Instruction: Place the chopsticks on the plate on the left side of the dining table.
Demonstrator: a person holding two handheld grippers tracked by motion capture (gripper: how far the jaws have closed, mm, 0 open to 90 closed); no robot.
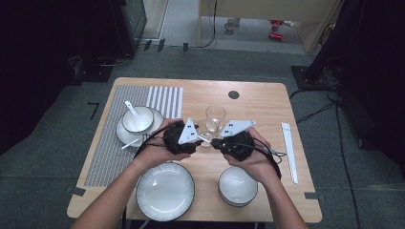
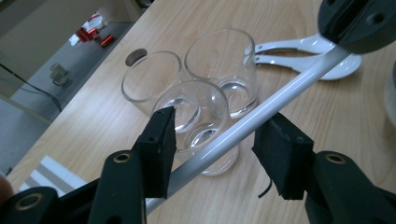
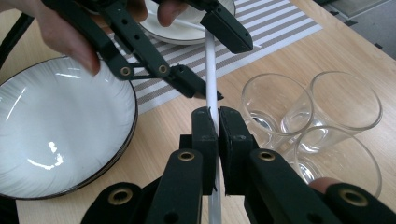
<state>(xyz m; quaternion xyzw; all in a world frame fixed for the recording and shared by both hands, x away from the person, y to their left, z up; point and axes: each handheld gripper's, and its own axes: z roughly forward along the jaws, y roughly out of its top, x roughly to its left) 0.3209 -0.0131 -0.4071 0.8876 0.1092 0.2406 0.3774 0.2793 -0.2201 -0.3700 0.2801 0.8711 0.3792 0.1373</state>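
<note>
A thin white chopstick (image 3: 211, 70) hangs in the air between my two grippers over the table's middle (image 1: 248, 102). My right gripper (image 3: 218, 114) is shut on one end of it, pads pressed on both sides. My left gripper (image 2: 217, 154) stands around the other part of the stick (image 2: 243, 126), jaws apart and not pressing on it. In the high view the left gripper (image 1: 199, 142) and the right gripper (image 1: 216, 142) meet tip to tip, just in front of three clear glasses (image 1: 212, 119). The right gripper view shows the left gripper (image 3: 219, 63) straddling the stick.
Three empty glasses (image 2: 196, 116) stand close under the stick. A large white plate (image 1: 165, 191) and a stacked white bowl (image 1: 238, 186) sit near the front edge. A bowl with a spoon (image 1: 138, 119) rests on a striped mat (image 1: 114, 148). More white chopsticks (image 1: 289, 152) lie at the right, near two white spoons (image 2: 303, 51).
</note>
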